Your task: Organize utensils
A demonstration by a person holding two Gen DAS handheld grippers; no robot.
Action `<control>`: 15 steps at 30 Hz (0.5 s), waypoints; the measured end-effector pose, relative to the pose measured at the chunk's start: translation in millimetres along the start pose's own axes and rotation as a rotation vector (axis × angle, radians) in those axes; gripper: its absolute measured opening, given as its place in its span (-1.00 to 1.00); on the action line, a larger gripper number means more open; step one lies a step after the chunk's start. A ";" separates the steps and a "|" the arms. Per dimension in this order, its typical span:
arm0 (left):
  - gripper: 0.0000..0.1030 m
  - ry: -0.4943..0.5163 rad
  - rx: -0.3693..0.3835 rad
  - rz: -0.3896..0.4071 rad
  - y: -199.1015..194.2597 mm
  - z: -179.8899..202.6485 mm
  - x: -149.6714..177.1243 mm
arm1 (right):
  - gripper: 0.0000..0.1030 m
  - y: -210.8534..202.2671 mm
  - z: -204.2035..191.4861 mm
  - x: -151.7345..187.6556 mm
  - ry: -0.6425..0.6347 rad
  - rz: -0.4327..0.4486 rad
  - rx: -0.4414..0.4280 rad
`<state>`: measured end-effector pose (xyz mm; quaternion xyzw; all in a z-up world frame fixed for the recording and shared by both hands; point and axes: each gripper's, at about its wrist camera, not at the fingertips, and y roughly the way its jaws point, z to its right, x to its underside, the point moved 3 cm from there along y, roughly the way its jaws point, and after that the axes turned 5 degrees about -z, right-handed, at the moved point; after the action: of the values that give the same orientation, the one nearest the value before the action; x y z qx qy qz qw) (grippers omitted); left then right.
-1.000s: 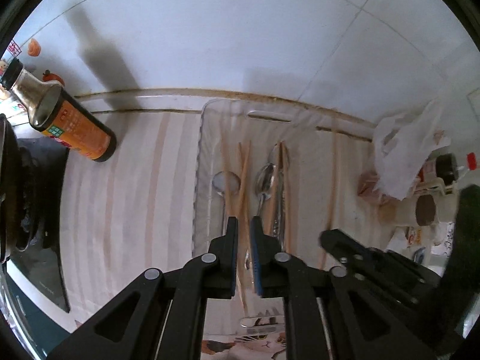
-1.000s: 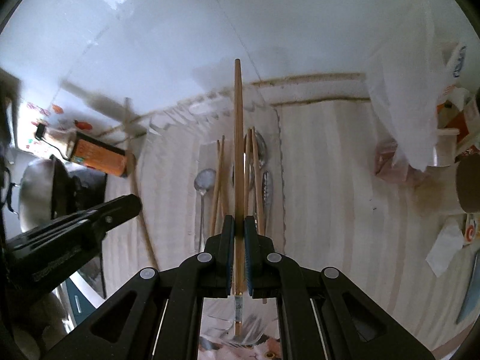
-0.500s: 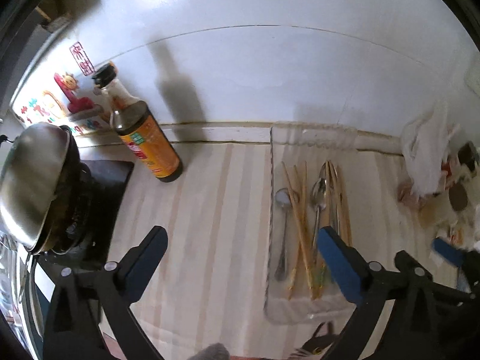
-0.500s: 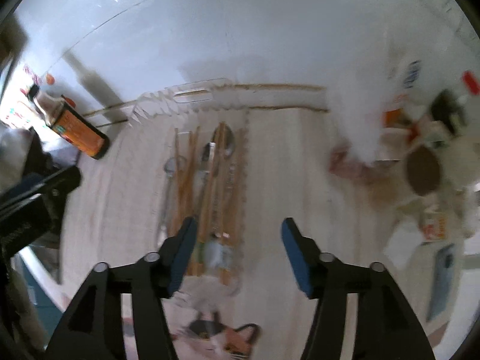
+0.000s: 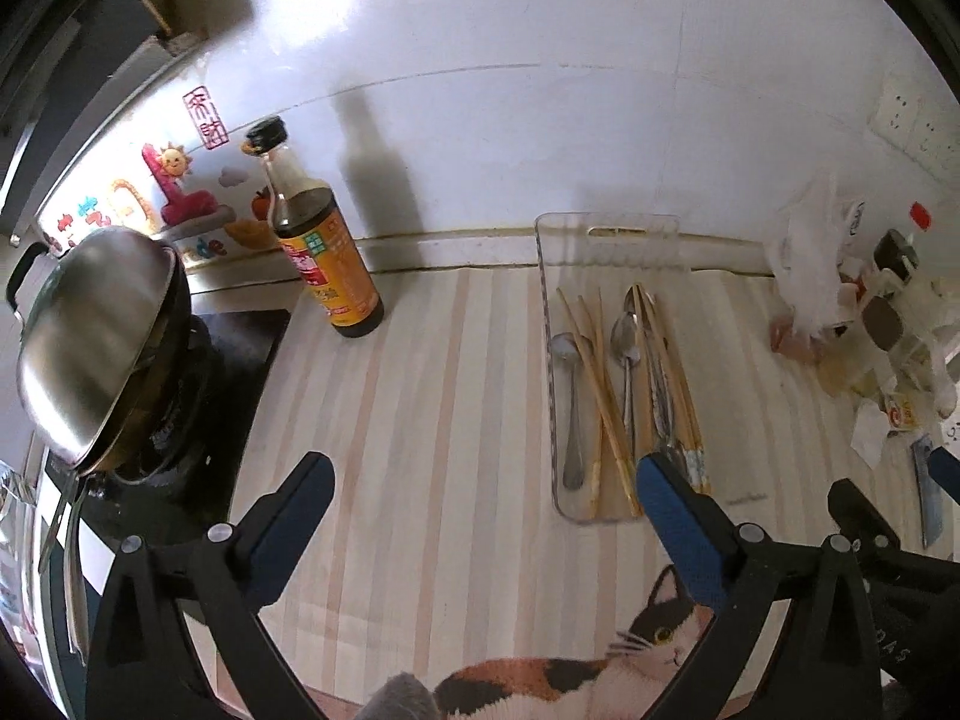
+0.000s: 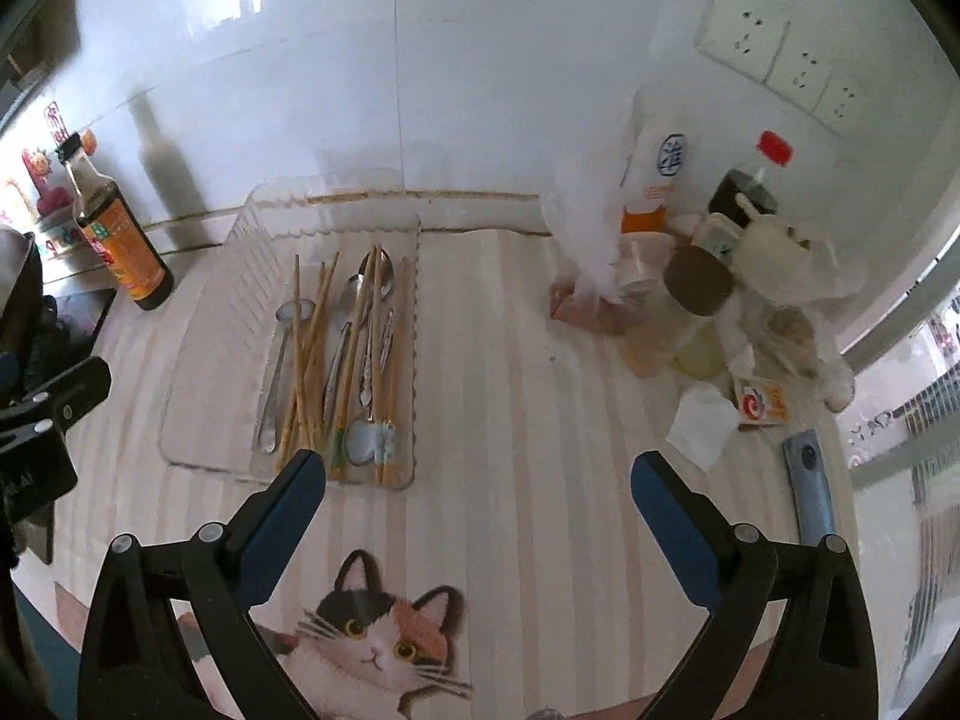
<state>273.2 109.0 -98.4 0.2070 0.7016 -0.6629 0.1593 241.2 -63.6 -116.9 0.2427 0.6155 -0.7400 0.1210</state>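
Observation:
A clear plastic tray (image 5: 546, 276) (image 6: 198, 360) lies on the striped counter against the wall. It holds several wooden chopsticks (image 5: 606, 384) (image 6: 312, 348) and several metal spoons (image 5: 570, 396) (image 6: 279, 360), all lying lengthwise. My left gripper (image 5: 480, 480) is open and empty, held above the counter in front of and left of the tray. My right gripper (image 6: 480, 474) is open and empty, in front of and right of the tray.
A soy sauce bottle (image 5: 324, 240) (image 6: 117, 228) stands left of the tray. A steel wok (image 5: 90, 336) sits on the stove at far left. Bags, bottles and jars (image 6: 720, 276) crowd the right. A cat-print mat (image 6: 372, 636) covers the front edge. A grey knife-like object (image 6: 810, 492) lies at right.
Both grippers opened and pulled back and up from the tray. The chopstick my right gripper held a second ago now lies in the tray.

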 end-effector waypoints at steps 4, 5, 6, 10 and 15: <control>1.00 -0.012 -0.003 0.035 -26.7 -0.7 14.3 | 1.00 -28.8 3.5 9.5 0.002 0.058 0.010; 1.00 -0.015 -0.002 0.045 -35.3 -0.9 18.8 | 1.00 -39.9 5.8 13.2 0.003 0.078 0.008; 1.00 -0.020 -0.001 0.061 -47.4 -1.1 24.6 | 1.00 -47.6 7.7 16.1 0.007 0.092 0.005; 1.00 -0.035 -0.002 0.116 -86.1 -1.2 44.6 | 1.00 -84.6 16.7 32.6 0.017 0.149 -0.001; 1.00 -0.057 0.014 0.176 -132.2 -4.8 67.4 | 1.00 -136.6 26.6 58.4 0.009 0.222 -0.007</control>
<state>148.9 114.5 -17.3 0.2501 0.6711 -0.6569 0.2357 120.5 -53.4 -26.8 0.3122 0.5879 -0.7188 0.2005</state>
